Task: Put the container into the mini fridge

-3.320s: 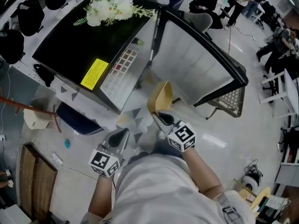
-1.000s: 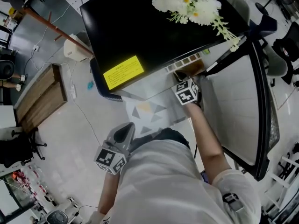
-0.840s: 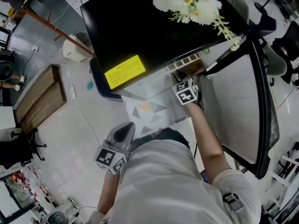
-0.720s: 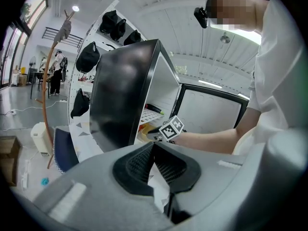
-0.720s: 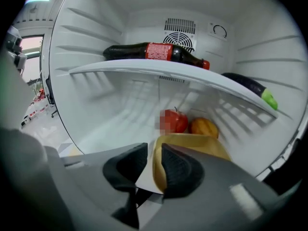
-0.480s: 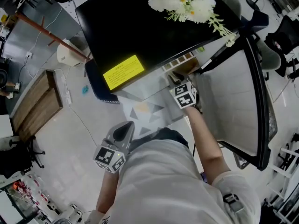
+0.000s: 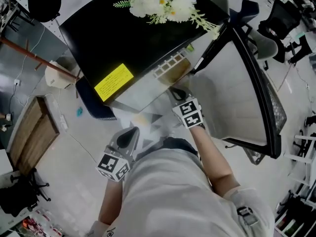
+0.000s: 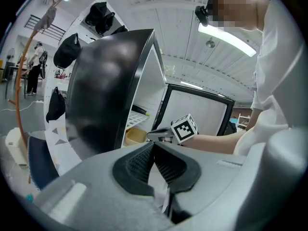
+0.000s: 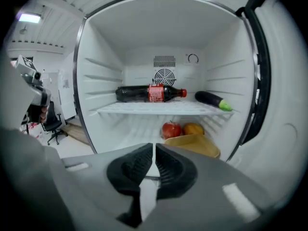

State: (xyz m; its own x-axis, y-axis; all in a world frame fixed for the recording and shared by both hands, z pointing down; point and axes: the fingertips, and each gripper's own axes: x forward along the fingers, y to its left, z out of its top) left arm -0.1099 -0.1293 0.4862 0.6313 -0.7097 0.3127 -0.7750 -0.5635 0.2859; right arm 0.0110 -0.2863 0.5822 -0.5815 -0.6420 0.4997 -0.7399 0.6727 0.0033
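Note:
The tan container lies on the floor of the open mini fridge, at the right, in front of an apple and an orange. My right gripper is shut and empty, a short way outside the fridge opening, apart from the container. In the head view the right gripper points into the fridge. My left gripper hangs lower left, shut on nothing. The left gripper view shows the left gripper, the container inside and the right gripper before it.
A cola bottle and a dark eggplant lie on the wire shelf above the container. The fridge door stands wide open at the right. White flowers sit on the fridge's black top. A wooden box stands on the floor at left.
Earlier the right gripper held the container outside the fridge, then reached inside. Now it has drawn back out, and the container stays in the fridge. The left gripper barely moved.

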